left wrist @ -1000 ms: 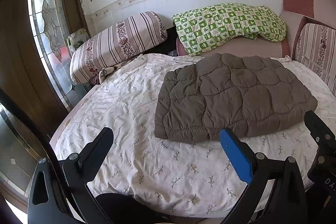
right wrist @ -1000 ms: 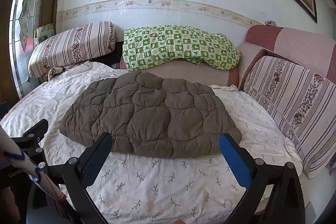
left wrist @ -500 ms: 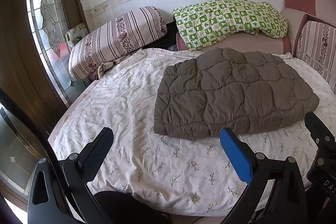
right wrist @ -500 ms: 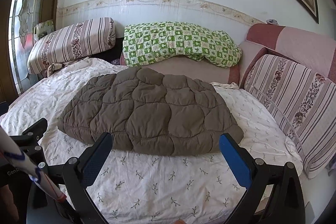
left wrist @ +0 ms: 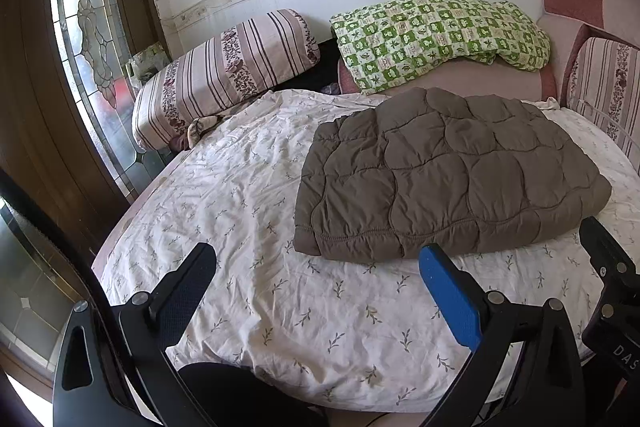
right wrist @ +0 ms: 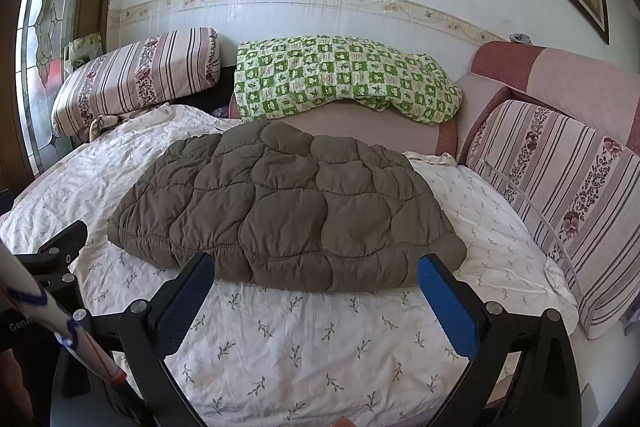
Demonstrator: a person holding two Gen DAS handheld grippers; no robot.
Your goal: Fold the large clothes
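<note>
A brown quilted padded garment point(left wrist: 448, 175) lies folded in a thick flat bundle on the white leaf-print sheet point(left wrist: 260, 211) of the bed; it also shows in the right wrist view point(right wrist: 288, 207). My left gripper point(left wrist: 316, 271) is open and empty, held above the sheet in front of the garment's near-left corner. My right gripper point(right wrist: 316, 279) is open and empty, just in front of the garment's near edge. The right gripper's finger point(left wrist: 608, 251) shows at the right edge of the left wrist view.
A striped bolster pillow point(left wrist: 228, 67) and a green checked blanket point(left wrist: 436, 31) lie at the bed's far side. A striped cushion point(right wrist: 560, 195) and pink sofa back stand at the right. A stained-glass door point(left wrist: 88, 39) is at the left.
Both grippers have pulled back slightly and tilted; the garment sits a little lower in both views. The garment itself has not moved. Both grippers stay open.
</note>
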